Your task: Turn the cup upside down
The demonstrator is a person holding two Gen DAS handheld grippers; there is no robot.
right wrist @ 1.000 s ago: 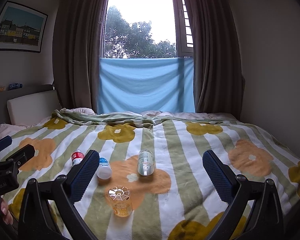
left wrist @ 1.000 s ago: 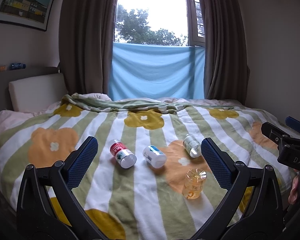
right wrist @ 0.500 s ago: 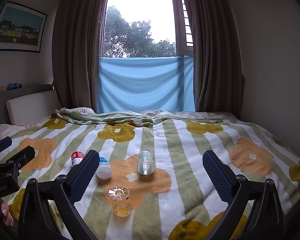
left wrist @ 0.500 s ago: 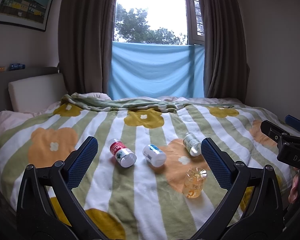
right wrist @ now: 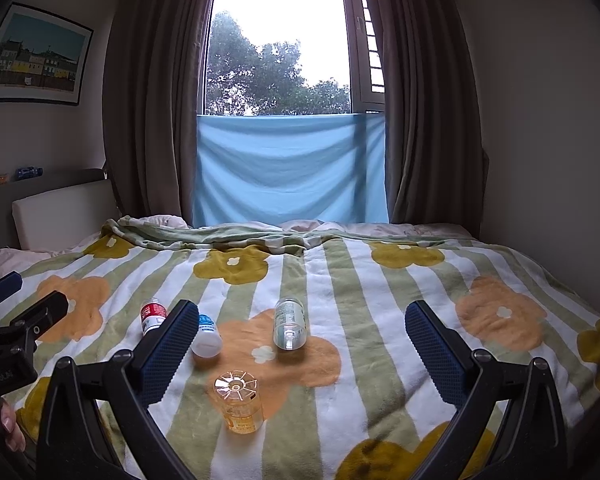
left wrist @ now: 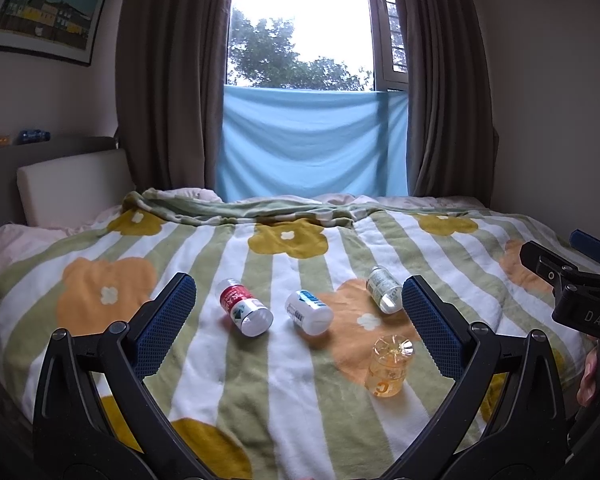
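A small clear orange-tinted cup point(left wrist: 389, 366) point(right wrist: 239, 401) stands on the flowered blanket with its ribbed base facing up. My left gripper point(left wrist: 298, 318) is open and empty, held back from the bed; the cup sits just inside its right finger. My right gripper point(right wrist: 300, 346) is open too, with nothing between its fingers, and the cup shows low between them, nearer the left finger. Each gripper's body appears at the edge of the other's view, with a person's fingertips below it.
Three small bottles lie on their sides beyond the cup: a red-labelled one point(left wrist: 245, 307), a blue-and-white one point(left wrist: 309, 312), and a clear one point(left wrist: 384, 289) point(right wrist: 289, 323). The striped blanket point(right wrist: 380, 300) covers the bed. A headboard cushion point(left wrist: 72, 184) stands left; curtains and a window lie behind.
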